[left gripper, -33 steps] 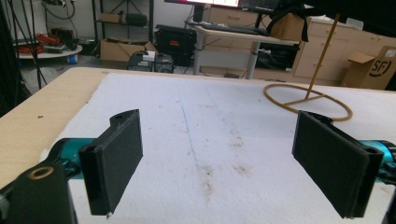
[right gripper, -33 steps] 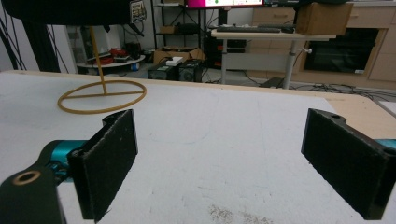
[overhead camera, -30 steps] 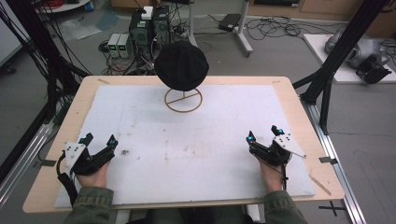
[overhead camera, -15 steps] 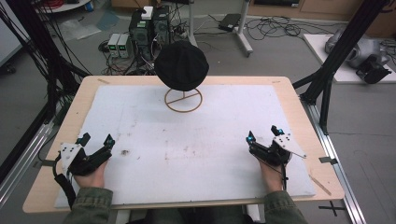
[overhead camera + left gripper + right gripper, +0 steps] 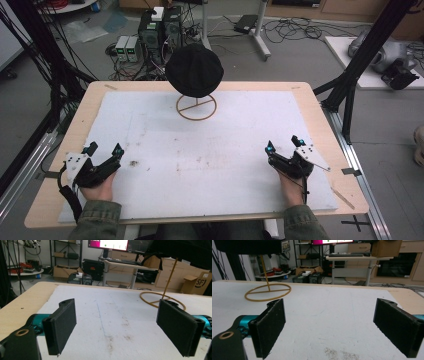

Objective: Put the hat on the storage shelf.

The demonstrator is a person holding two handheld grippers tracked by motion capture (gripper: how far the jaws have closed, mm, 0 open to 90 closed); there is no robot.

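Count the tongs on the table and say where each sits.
2. The left tongs rest at the white mat's near left corner; the right tongs at its near right.

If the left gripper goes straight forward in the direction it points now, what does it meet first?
Probably nothing soon: ahead of the left gripper lies bare white mat. The wooden ring base of the hat stand sits off right.

From above the person's side we look forward and down over the whole table (image 5: 320, 107). Our two gripper views sit low, just above the white mat (image 5: 112, 312), each looking out between widely parted pads (image 5: 62, 325). All three share the ring stand (image 5: 268, 292), beyond the fingertips.
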